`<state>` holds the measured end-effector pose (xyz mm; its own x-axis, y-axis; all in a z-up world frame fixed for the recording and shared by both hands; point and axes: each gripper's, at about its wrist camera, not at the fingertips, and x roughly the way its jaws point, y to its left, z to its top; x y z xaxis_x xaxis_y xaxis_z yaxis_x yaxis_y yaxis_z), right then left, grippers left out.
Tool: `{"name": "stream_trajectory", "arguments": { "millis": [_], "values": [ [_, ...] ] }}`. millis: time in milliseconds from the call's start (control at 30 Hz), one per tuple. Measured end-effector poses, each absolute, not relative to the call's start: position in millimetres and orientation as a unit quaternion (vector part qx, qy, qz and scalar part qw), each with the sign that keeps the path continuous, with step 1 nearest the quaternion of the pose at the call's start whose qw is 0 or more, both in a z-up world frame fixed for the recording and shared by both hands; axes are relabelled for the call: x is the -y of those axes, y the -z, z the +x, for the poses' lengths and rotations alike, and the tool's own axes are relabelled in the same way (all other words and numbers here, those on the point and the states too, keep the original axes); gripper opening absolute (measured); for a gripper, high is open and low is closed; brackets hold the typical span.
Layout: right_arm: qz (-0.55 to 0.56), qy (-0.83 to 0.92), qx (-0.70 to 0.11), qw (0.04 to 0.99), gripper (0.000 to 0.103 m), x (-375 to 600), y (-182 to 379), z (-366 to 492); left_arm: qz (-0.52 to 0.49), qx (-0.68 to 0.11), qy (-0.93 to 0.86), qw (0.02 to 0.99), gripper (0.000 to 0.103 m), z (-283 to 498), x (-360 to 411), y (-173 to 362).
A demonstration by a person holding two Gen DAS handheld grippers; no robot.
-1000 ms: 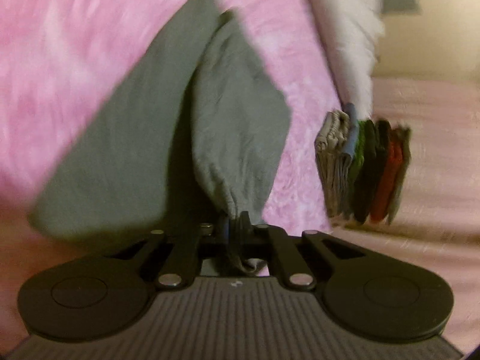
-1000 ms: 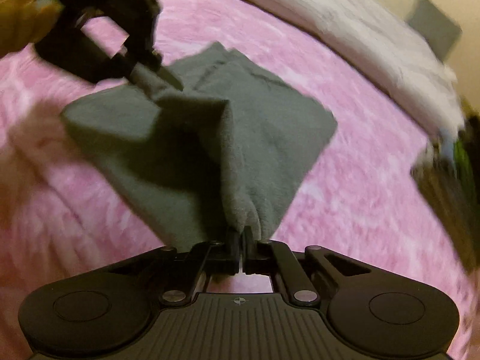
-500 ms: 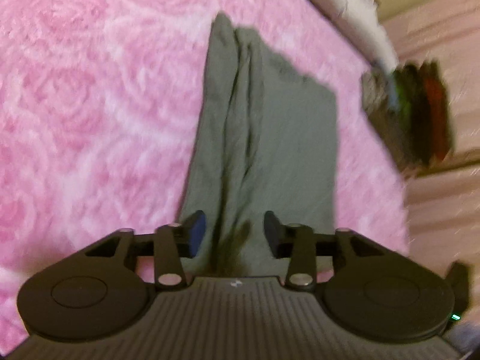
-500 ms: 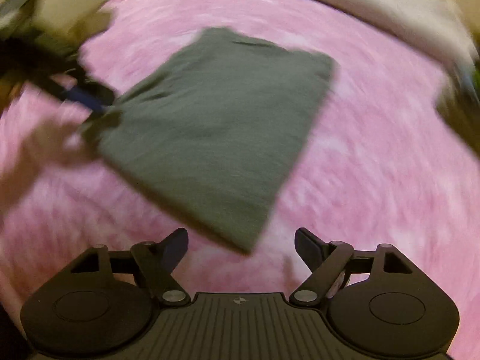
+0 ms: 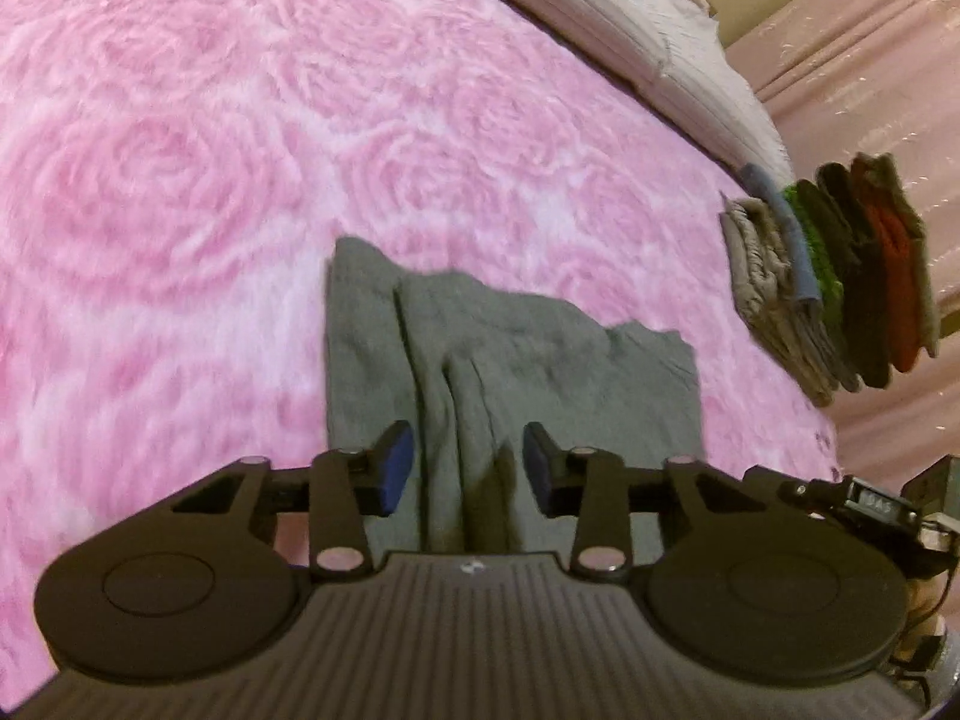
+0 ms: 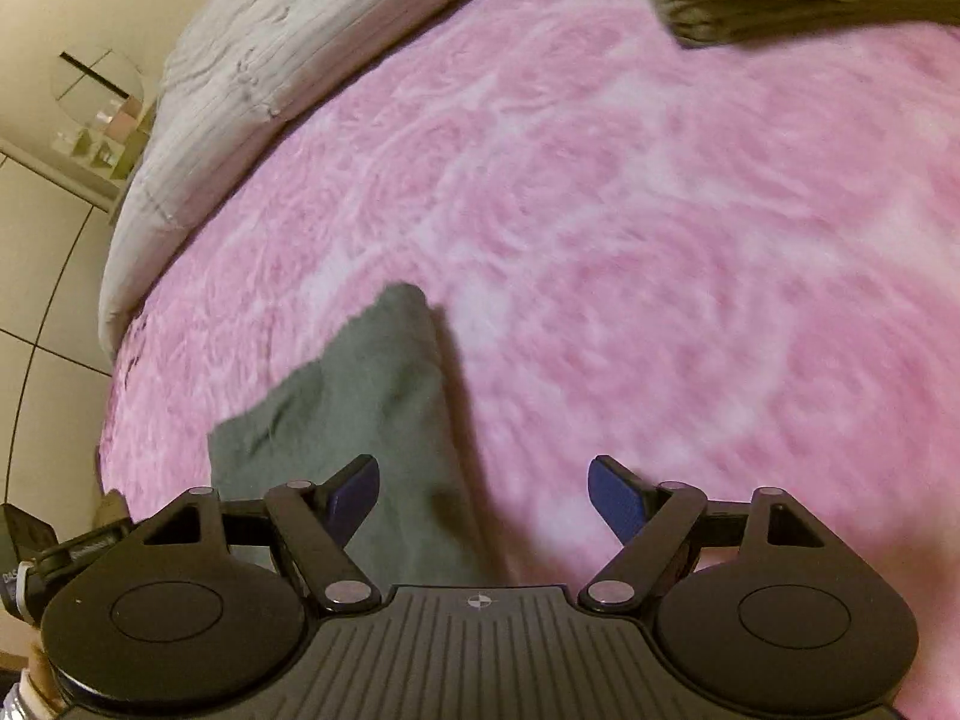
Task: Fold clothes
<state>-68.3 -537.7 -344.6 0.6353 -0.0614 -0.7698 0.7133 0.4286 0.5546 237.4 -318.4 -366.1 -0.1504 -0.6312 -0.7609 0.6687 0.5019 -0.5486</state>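
On the pink blanket (image 5: 180, 192) the grey garment (image 5: 510, 348) lies flat, long axis running away from the left gripper (image 5: 468, 468), whose parted jaws straddle its near edge; the right gripper (image 6: 483, 495), jaws apart and empty, sits off its right edge.

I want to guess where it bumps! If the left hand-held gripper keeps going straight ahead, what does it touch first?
Probably the grey cloth. The left hand-held gripper is open and points along the cloth lying on the pink blanket, with wrinkled folds right between its fingers. How high it is above the cloth is hard to tell.
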Motion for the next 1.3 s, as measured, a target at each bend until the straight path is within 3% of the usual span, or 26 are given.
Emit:
{"name": "stream_trajectory", "arguments": {
  "millis": [33,133,233,333,567,733,867,900,933,967,1200,1300],
  "values": [
    [0.472,0.243,-0.344,0.775,0.071,538.9,346.7,-61.5,0.011,-0.572,0.498,0.651,0.029,239.4,319.2,366.8],
    [0.469,0.227,-0.351,0.778,0.062,541.2,354.3,-43.3,-0.006,-0.576,0.497,0.649,0.028,245.3,321.9,368.6],
    [0.458,0.223,-0.365,0.779,0.054,546.0,363.9,-30.3,-0.002,-0.576,0.498,0.648,0.010,249.4,325.9,370.7],
    [0.444,0.221,-0.376,0.783,0.044,548.7,368.5,-19.9,0.015,-0.557,0.514,0.652,0.006,247.0,327.6,363.1],
    [0.401,0.215,-0.397,0.797,0.043,550.2,366.9,-0.4,0.066,-0.497,0.539,0.676,0.006,240.5,325.5,333.0],
    [0.362,0.216,-0.412,0.807,0.044,544.2,371.8,15.2,0.097,-0.487,0.519,0.695,0.006,242.1,325.2,341.9],
    [0.353,0.225,-0.412,0.809,0.044,540.0,370.1,15.1,0.080,-0.504,0.495,0.703,0.014,244.3,317.8,353.1],
    [0.357,0.229,-0.411,0.807,0.051,539.3,367.1,11.2,0.076,-0.508,0.489,0.705,0.017,244.9,315.9,355.8],
    [0.360,0.233,-0.410,0.805,0.070,537.8,363.3,6.3,0.068,-0.514,0.481,0.707,0.018,244.7,310.3,355.4],
    [0.356,0.237,-0.407,0.807,0.075,533.4,357.3,-1.8,0.054,-0.522,0.472,0.709,0.019,243.4,299.6,350.5],
    [0.209,0.185,-0.462,0.842,0.074,443.3,319.5,-78.7,0.010,-0.600,0.435,0.671,0.018,180.1,188.0,323.5],
    [0.126,0.123,-0.496,0.850,0.062,390.0,316.9,-103.3,0.006,-0.623,0.420,0.660,0.018,147.8,156.1,325.1]
  ]
}}
